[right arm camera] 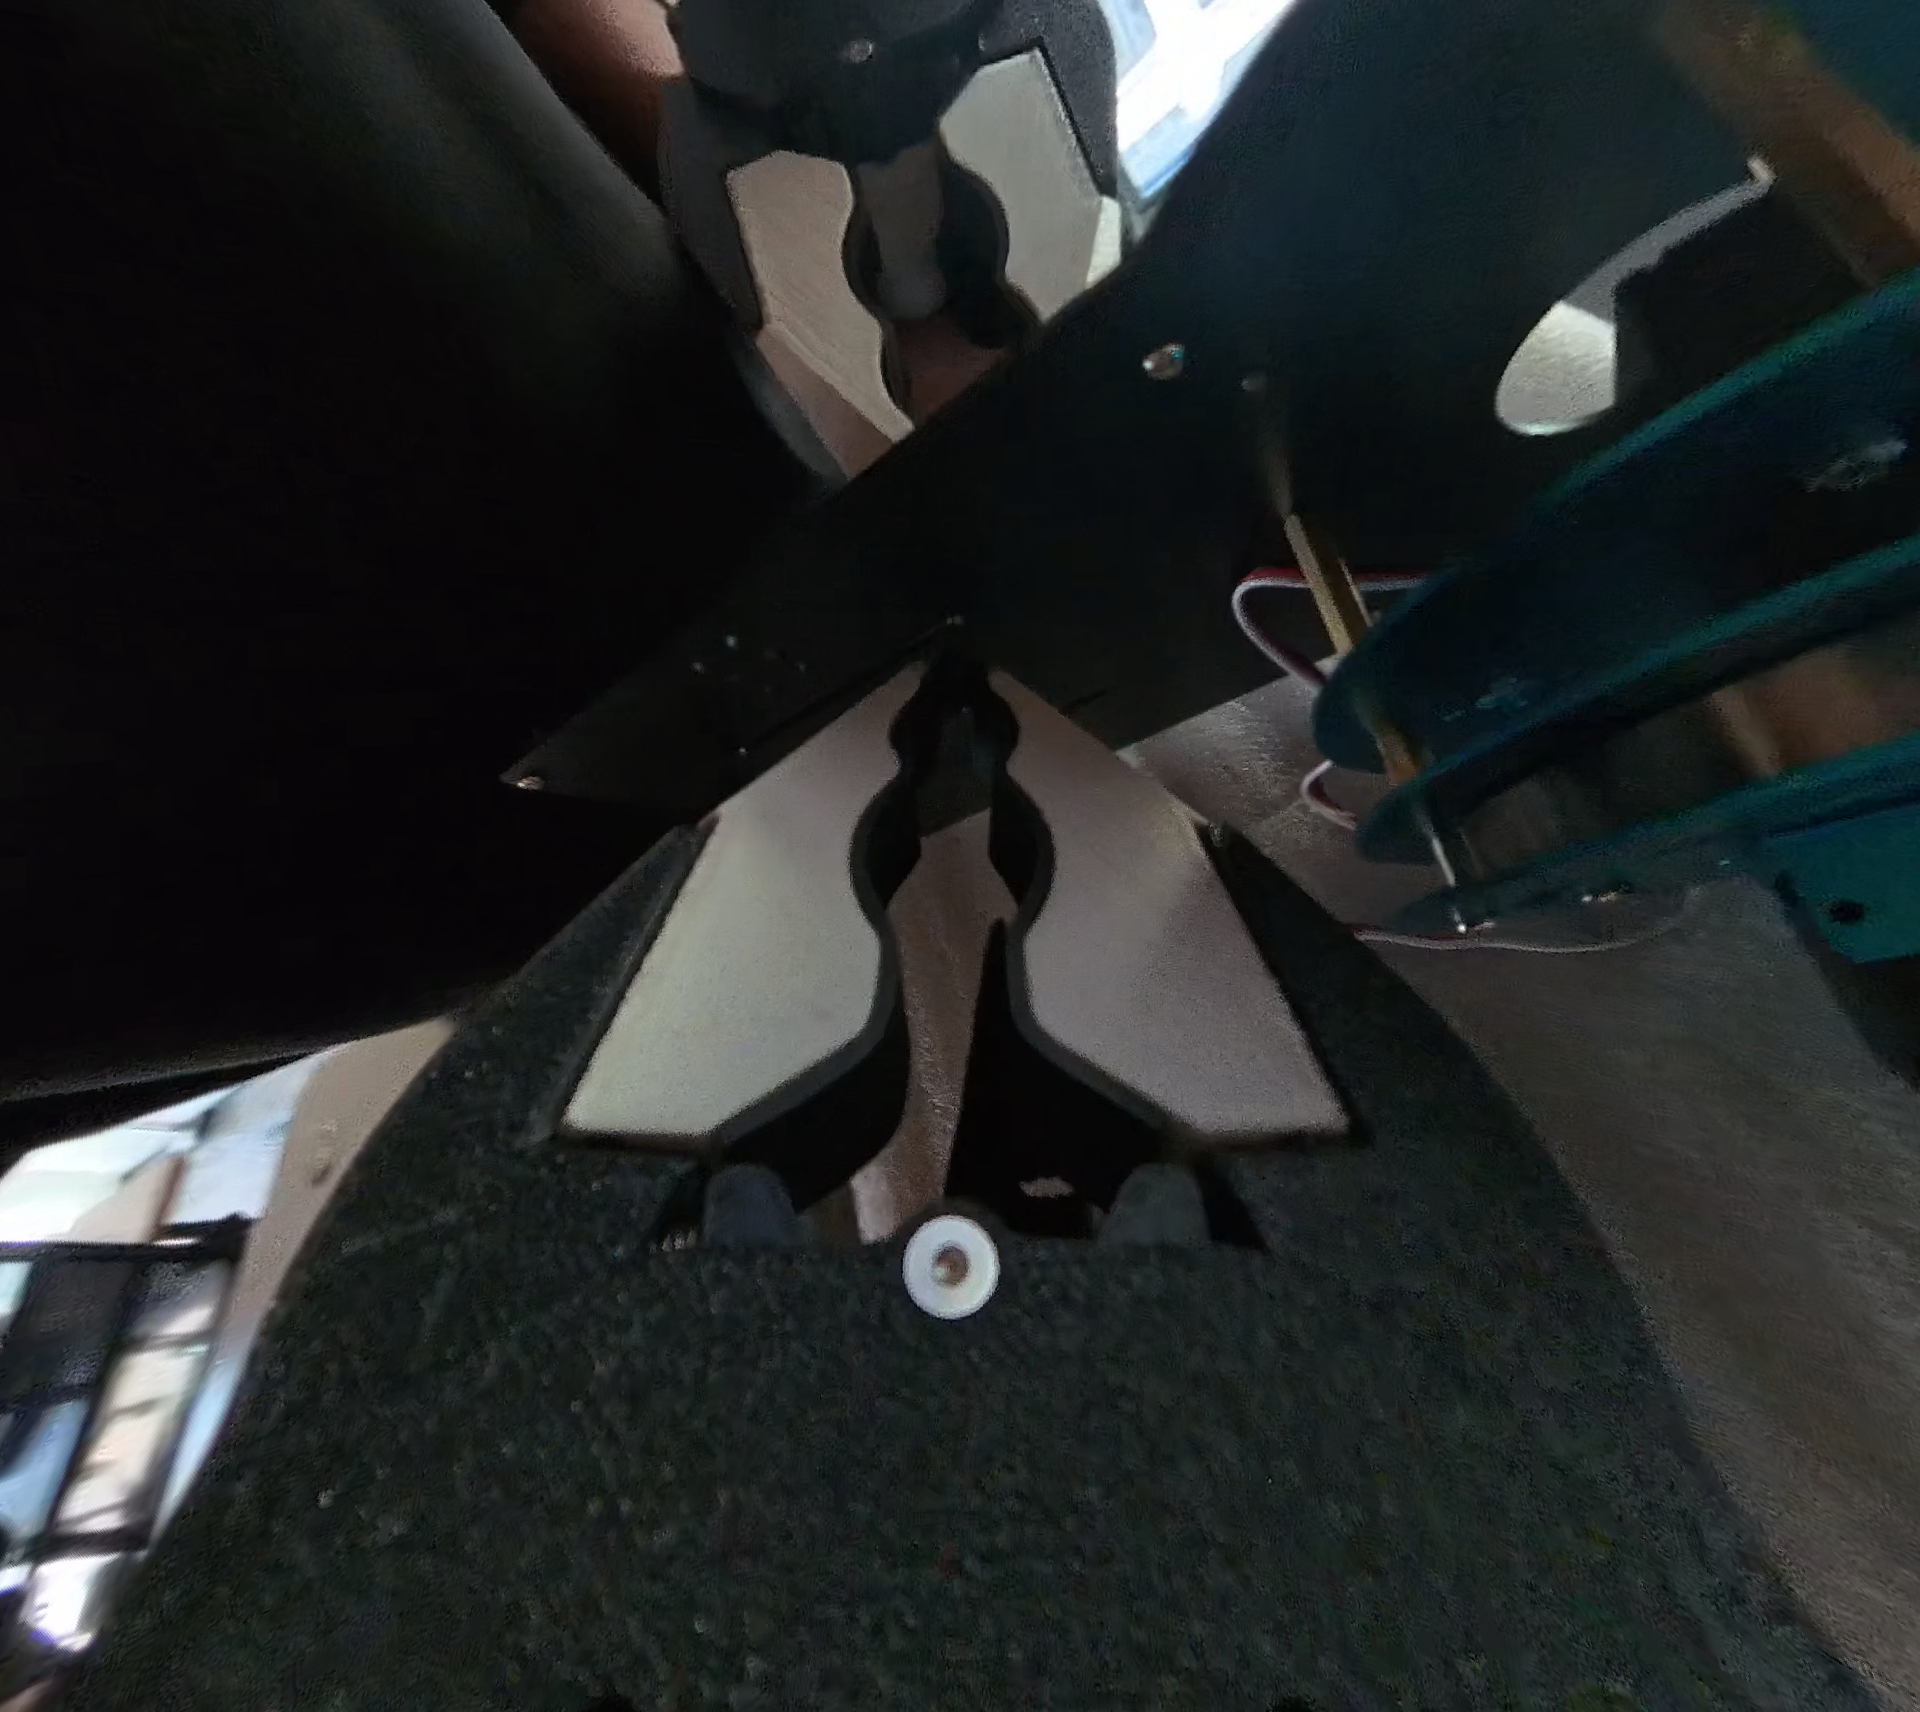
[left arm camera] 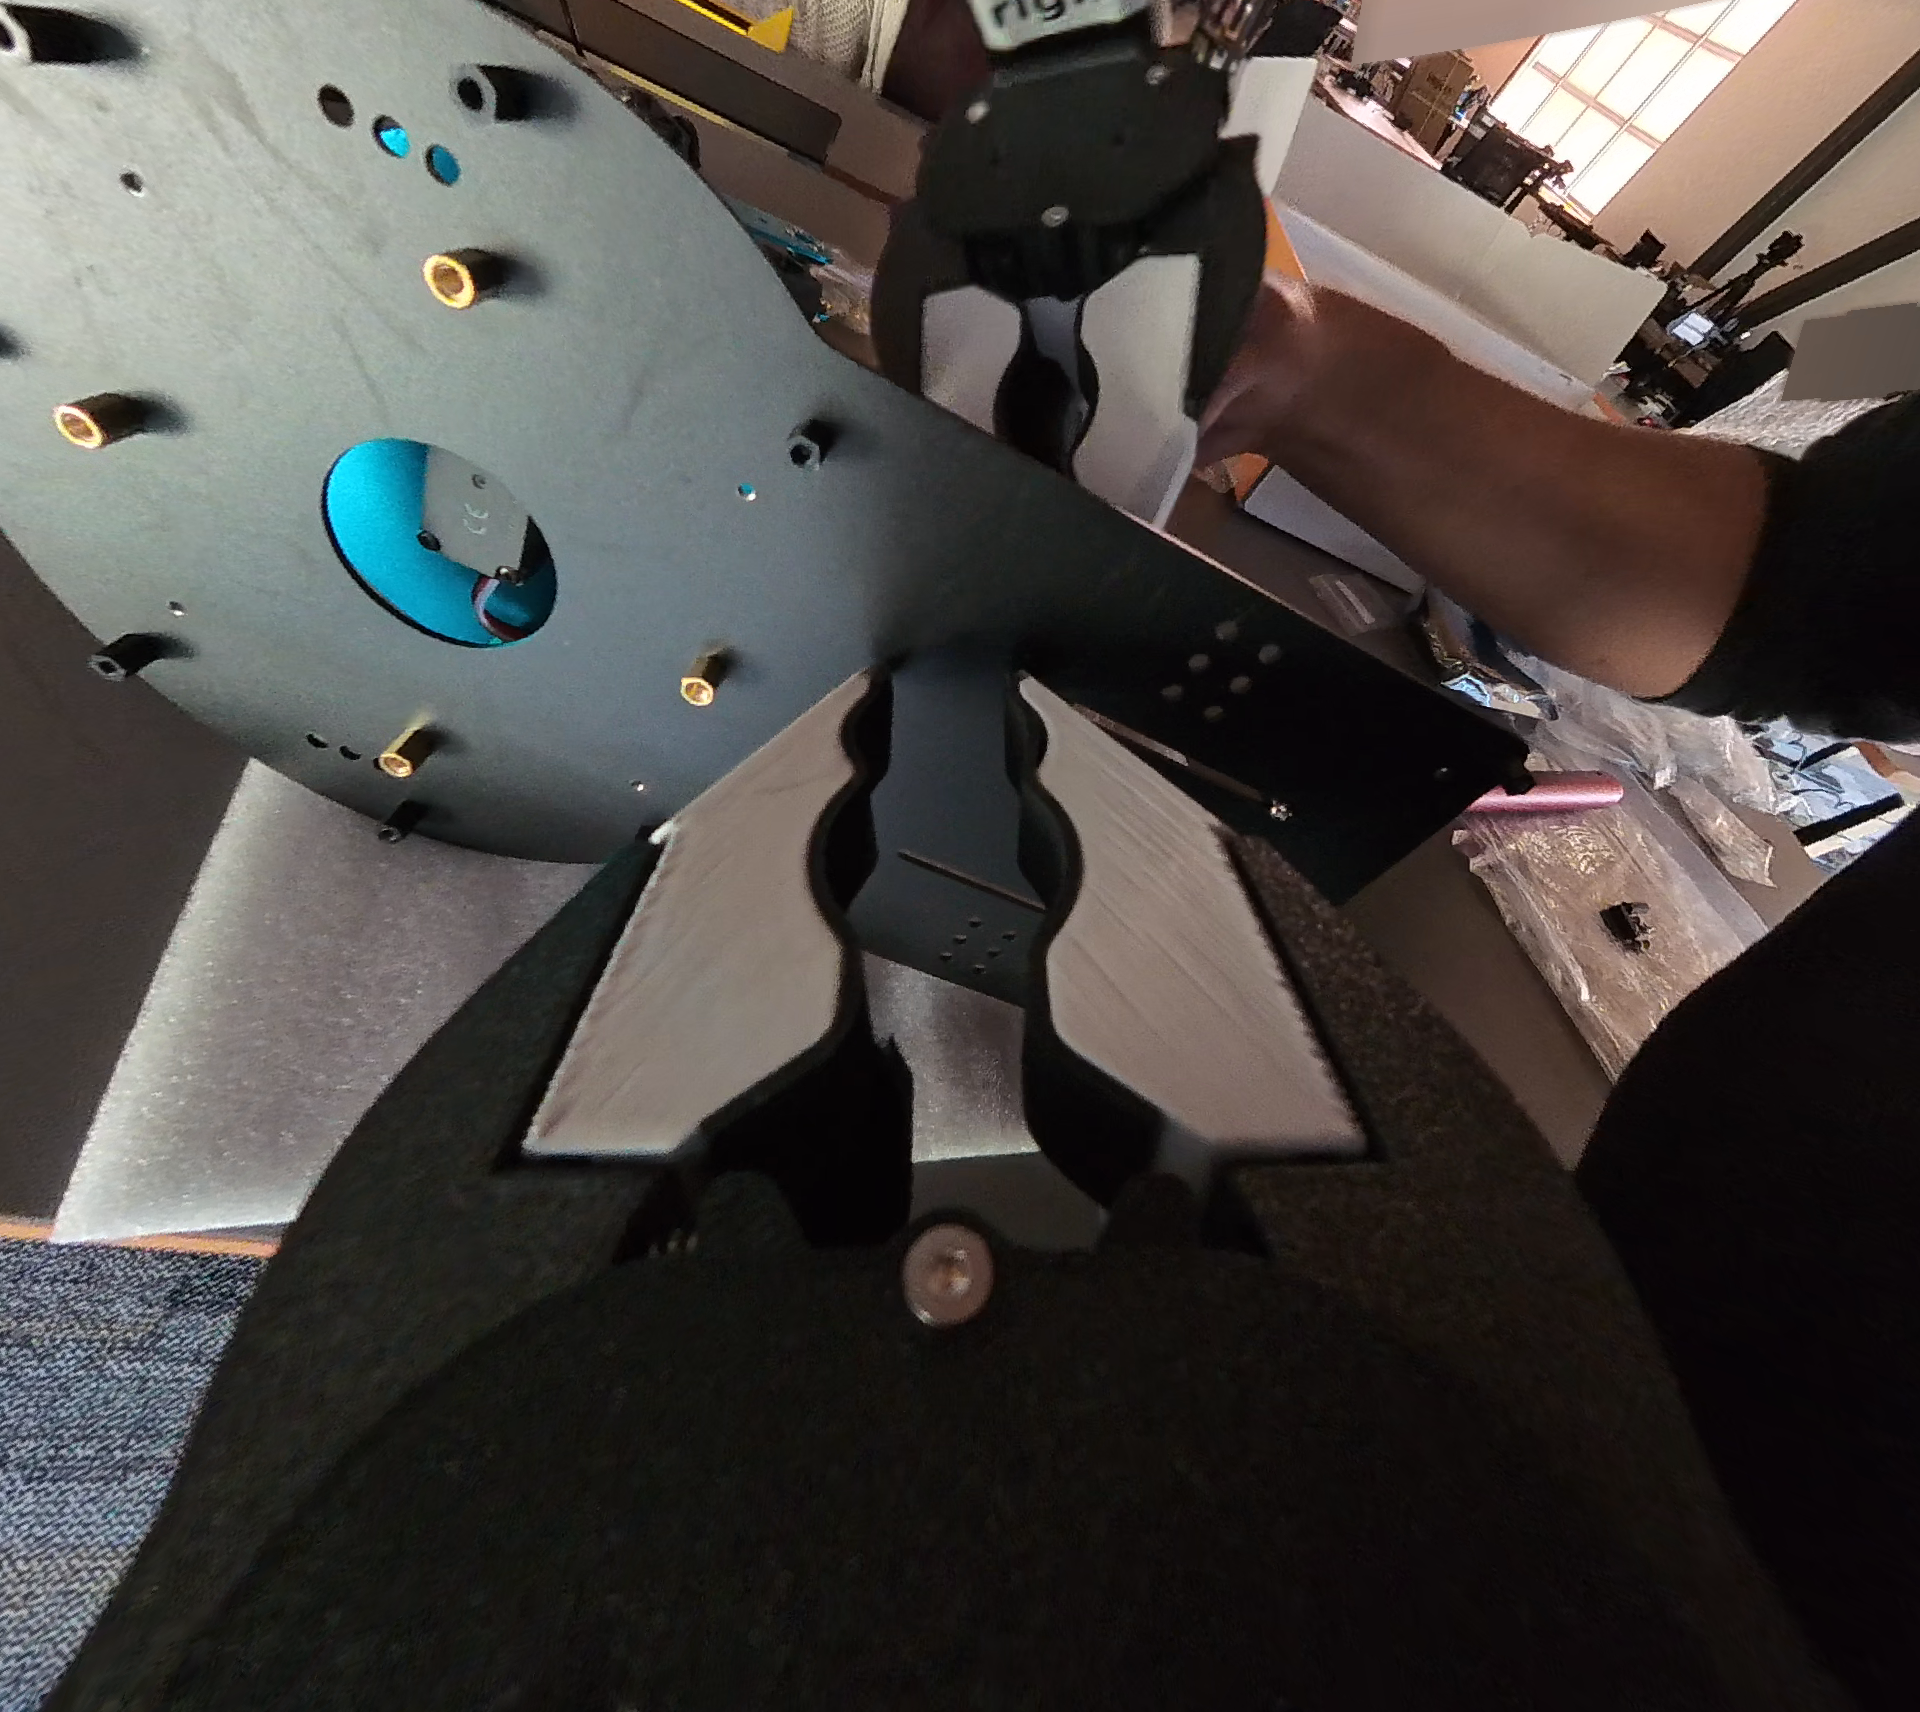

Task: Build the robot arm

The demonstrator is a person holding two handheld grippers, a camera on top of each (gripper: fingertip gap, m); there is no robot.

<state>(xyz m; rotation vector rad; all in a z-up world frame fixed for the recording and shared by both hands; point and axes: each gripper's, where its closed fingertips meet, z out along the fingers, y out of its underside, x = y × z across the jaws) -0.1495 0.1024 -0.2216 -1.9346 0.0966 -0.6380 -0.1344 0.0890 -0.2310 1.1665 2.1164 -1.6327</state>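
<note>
A cluttered workshop lies behind a white foam sheet at 8 o'clock. A tilted black plate, round with a long tab toward 4 o'clock, fills the left wrist view. The left gripper pinches the tab's near edge; the right gripper clamps its opposite edge. Brass standoffs stud the disc.

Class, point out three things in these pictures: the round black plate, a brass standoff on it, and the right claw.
Plate (left arm camera: 312, 332): left wrist view, bare face.
Brass standoff (left arm camera: 449, 278): left wrist view, its open end.
Right claw (left arm camera: 1044, 405): left wrist view, between its fingertips.
</note>
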